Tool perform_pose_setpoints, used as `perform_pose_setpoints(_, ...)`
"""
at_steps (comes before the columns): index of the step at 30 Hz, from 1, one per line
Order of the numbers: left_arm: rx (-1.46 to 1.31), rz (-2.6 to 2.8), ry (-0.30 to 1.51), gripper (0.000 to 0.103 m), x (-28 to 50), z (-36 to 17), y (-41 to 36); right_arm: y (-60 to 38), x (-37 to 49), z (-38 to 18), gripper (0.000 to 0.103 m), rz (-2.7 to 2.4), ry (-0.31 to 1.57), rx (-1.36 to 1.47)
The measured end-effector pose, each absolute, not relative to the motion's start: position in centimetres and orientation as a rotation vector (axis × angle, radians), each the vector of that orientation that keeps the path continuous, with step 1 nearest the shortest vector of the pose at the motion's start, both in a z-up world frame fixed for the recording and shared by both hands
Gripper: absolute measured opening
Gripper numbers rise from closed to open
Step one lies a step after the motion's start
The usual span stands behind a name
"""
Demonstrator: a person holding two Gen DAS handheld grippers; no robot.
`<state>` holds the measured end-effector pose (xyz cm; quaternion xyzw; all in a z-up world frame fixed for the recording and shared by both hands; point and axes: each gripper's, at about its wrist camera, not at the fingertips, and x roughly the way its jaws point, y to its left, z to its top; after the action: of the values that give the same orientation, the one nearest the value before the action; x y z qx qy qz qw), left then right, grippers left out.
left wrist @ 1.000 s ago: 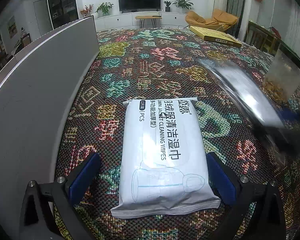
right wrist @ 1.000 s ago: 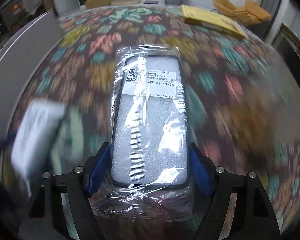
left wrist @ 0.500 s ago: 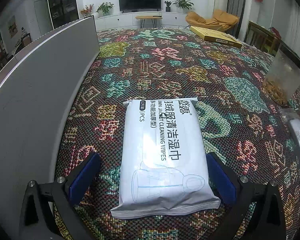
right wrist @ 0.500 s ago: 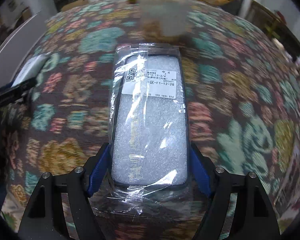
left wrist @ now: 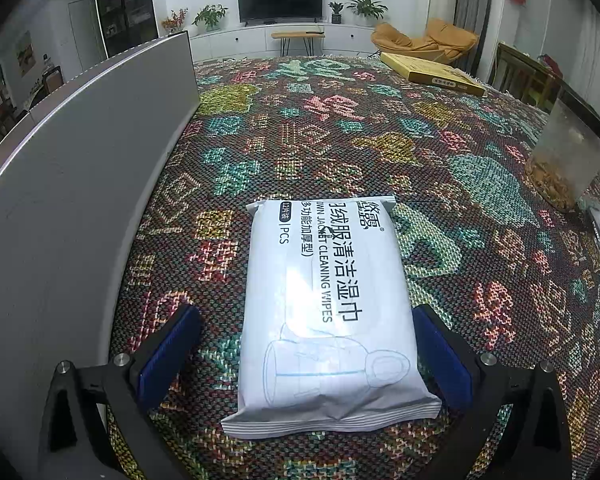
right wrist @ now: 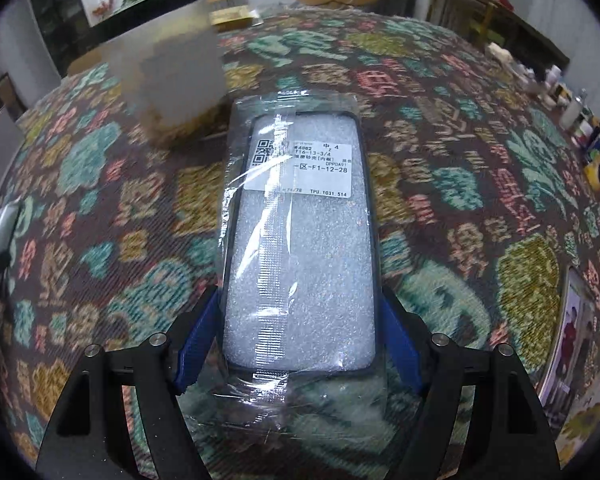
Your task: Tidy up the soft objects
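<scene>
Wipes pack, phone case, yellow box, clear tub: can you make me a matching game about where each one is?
Things:
1. wipes pack
2. bagged phone case
3. yellow box
4. clear tub

Places:
A. far end of the table, lying flat
B. clamped in the right gripper
C. between the open jaws of the left gripper, on the cloth
D. standing at the table's right side, brown bits at its bottom

Pairs: 1-C, 2-B, 3-A, 4-D

Grey panel (left wrist: 72,184) walls left; jar (left wrist: 568,160) blocks right; middle tablecloth (left wrist: 340,140) free.
</scene>
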<state>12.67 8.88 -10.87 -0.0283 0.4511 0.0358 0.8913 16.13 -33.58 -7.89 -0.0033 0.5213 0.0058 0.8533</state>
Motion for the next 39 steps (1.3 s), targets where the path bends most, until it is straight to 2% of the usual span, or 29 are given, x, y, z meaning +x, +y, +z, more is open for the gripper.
perform_pose_setpoints(23,-0.060,0.075,0.936,0.103,12.7,-10.8,8.9,-33.0,25.0,-8.8,0.082,0.004,0.940,-0.013)
perform_pose_setpoints(39,-0.061,0.076,0.936,0.103,12.7,-10.9,8.9,-32.7,25.8,-8.9,0.083,0.004,0.936,-0.014)
